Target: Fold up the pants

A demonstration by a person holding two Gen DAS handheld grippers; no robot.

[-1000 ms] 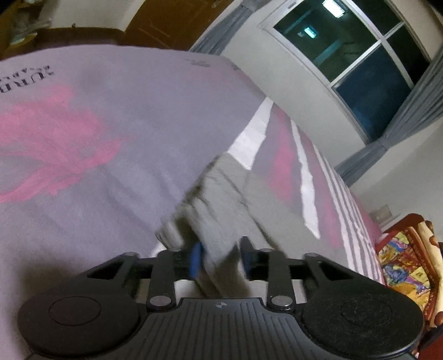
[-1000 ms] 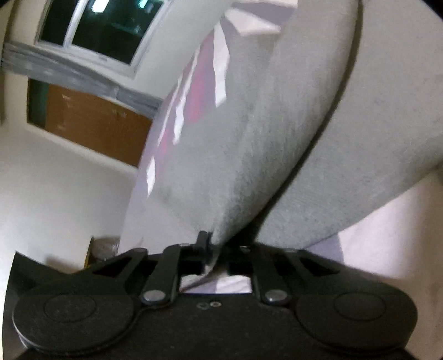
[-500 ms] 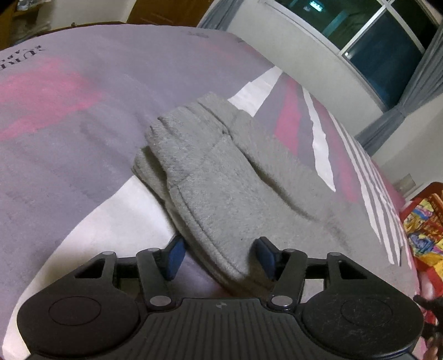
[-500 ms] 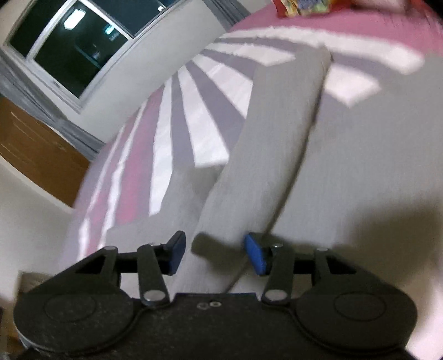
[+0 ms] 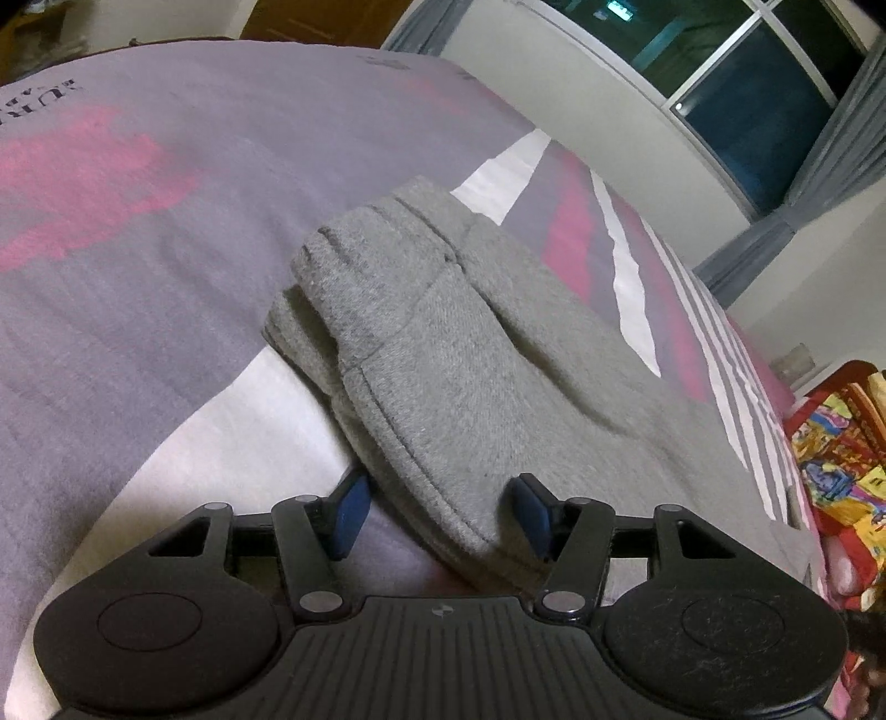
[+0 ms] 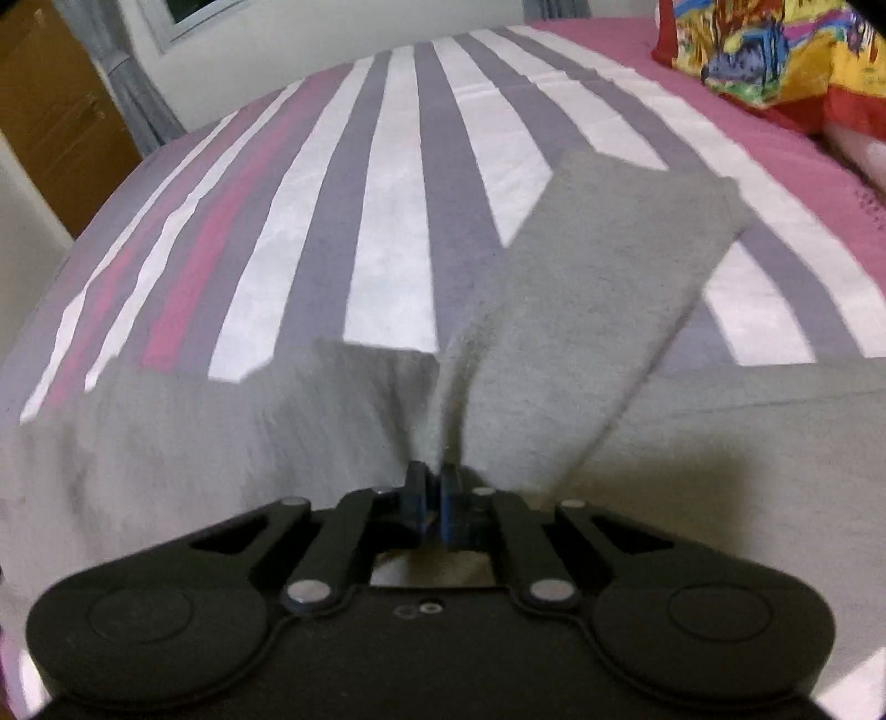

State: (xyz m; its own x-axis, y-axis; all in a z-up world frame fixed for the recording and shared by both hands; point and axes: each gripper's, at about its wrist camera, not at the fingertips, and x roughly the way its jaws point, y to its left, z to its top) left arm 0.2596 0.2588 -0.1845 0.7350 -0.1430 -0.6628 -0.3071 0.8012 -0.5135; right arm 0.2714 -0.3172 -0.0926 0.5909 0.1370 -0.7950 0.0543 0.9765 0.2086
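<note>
Grey sweatpants (image 5: 454, 360) lie folded on the bed, waistband end toward the far left in the left wrist view. My left gripper (image 5: 440, 518) stands open, its blue pads (image 5: 349, 515) on either side of the pants' near hemmed edge without pressing it. In the right wrist view the grey pants (image 6: 598, 310) spread across the near bed, one leg panel angling up to the right. My right gripper (image 6: 434, 487) is shut on a pinched-up ridge of that grey fabric.
The bedcover (image 5: 138, 277) is grey with pink patches, and shows white, grey and pink stripes (image 6: 387, 221) in the right view. A bright red and yellow patterned cloth (image 6: 764, 50) lies at the bed's far right. A window (image 5: 747, 83) and a wooden door (image 6: 50, 111) stand beyond.
The left gripper let go of the pants and its jaws spread; the cloth now lies flat. The right gripper opened, then shut on a ridge of fabric, and its view swung toward the stripes.
</note>
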